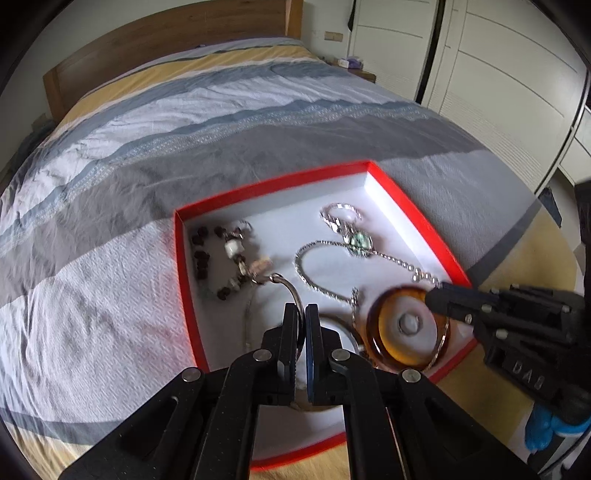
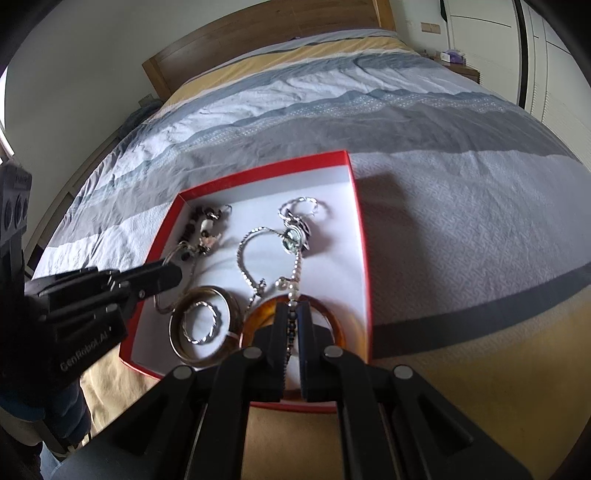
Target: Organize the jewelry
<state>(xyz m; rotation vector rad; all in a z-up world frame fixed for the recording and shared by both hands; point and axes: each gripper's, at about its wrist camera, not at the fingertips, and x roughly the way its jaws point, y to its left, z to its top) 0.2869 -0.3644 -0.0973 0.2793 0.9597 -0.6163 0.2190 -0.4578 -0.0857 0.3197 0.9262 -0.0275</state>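
A shallow red box (image 1: 280,181) with a white floor lies on the bed and holds the jewelry. My left gripper (image 1: 301,310) is shut on a thin silver hoop (image 1: 295,290) that links to a dark-bead bracelet (image 1: 201,254). My right gripper (image 2: 293,306) is shut on a pearl strand (image 2: 295,273) that runs up to a green pendant (image 2: 291,234) on a silver chain. An amber bangle (image 2: 332,317) lies under the right fingers. Each gripper shows in the other's view: the right gripper (image 1: 432,297) from the right, the left gripper (image 2: 177,275) from the left.
A gold bangle (image 2: 232,306) with a twisted silver ring (image 2: 201,321) inside it lies at the box's near left. The striped bedcover (image 1: 184,110) spreads all round, with a wooden headboard (image 2: 258,33) behind and white wardrobe doors (image 1: 498,74) to the right.
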